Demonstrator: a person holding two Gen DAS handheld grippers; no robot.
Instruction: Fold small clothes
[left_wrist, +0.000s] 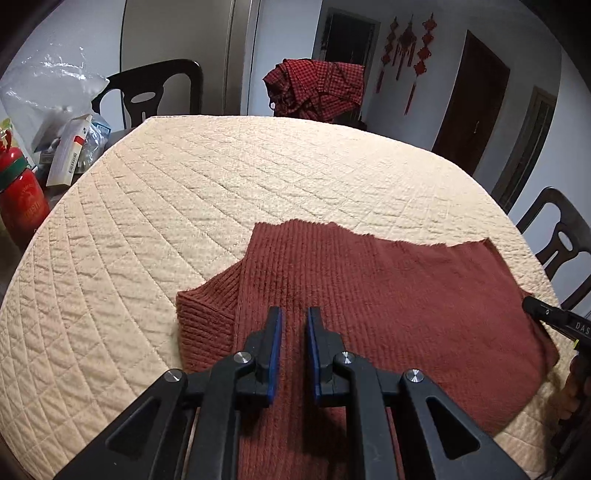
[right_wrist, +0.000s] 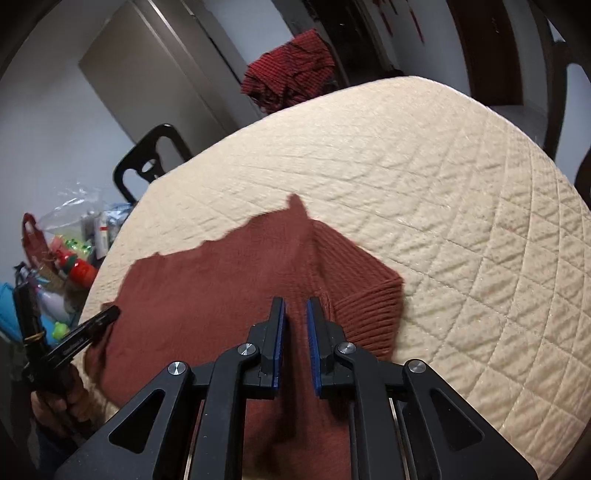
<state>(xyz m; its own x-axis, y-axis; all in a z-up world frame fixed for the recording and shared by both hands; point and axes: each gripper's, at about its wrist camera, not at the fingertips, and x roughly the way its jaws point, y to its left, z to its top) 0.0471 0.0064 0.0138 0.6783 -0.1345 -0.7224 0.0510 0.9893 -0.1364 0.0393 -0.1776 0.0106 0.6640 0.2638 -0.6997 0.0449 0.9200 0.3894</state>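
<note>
1. Setting: domestic room; round surface under a cream quilted cover (left_wrist: 229, 192); dark chairs around it.
2. Item: rust-brown ribbed knit sweater (left_wrist: 369, 288), lying flat at the near edge, one ribbed cuff (left_wrist: 207, 317) folded out.
3. Handling, judged: soft, light, limp, stretchy; best pinched at hem corners or the cuff.
4. Left gripper (left_wrist: 294, 314): fingers slightly parted, holding nothing, above the knit.
5. Right gripper (right_wrist: 295, 306): likewise.

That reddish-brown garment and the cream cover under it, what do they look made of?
The garment looks like soft ribbed knit, perhaps wool or acrylic: parallel ribs, fuzzy matte surface, tighter ribbing at the cuff. The cover looks like quilted padded fabric, probably cotton: stitched diamond grid, puffy matte squares.
</note>
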